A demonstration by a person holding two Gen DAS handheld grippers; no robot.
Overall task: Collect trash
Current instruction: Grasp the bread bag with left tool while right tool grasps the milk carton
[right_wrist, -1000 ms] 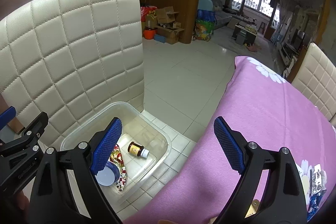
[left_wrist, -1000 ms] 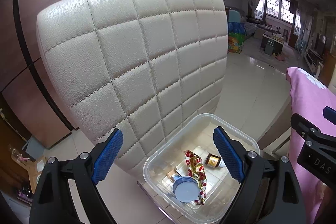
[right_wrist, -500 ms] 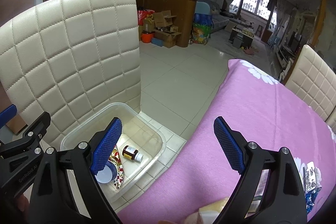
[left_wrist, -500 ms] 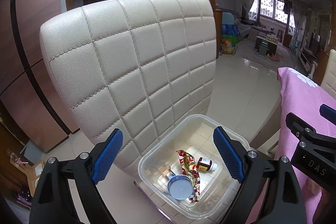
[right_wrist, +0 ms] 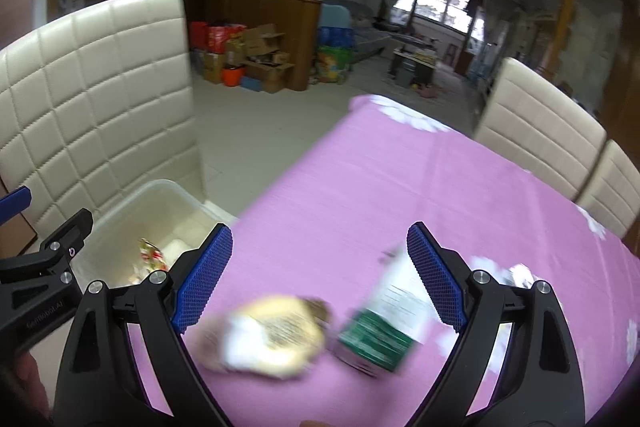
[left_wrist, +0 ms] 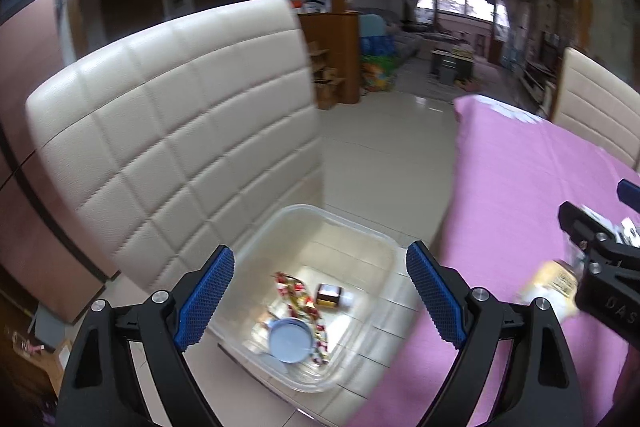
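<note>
- Pink cloth covers the long table (right_wrist: pixel 400 187); it fills the right of both views, and its near edge runs just beside the bin on the floor.
- Cream quilted leather chair (left_wrist: pixel 172 131) stands left of the table, its back rising right behind the bin.
- Clear plastic rectangular bin (left_wrist: pixel 360 239) sits on the pale tiled floor between chair and table. Inside lie a red-and-gold crumpled wrapper (left_wrist: pixel 298 297), a small brown bottle with a white cap (left_wrist: pixel 330 294) and a round blue lid (left_wrist: pixel 290 343).
- Left gripper (left_wrist: pixel 320 297), black with blue ribbed pads, hangs above the bin, tilted downward; its jaws stand wide apart with nothing between them and nothing touched.
- Right gripper (right_wrist: pixel 320 275), same build, points down over the table; jaws spread wide, empty, pads clear of everything.
- Green-and-white carton (right_wrist: pixel 380 323) lies on the cloth below the right gripper's jaws, blurred.
- Yellowish crumpled wrapper with white inside (right_wrist: pixel 264 335) lies just left of the carton, also blurred.
</note>
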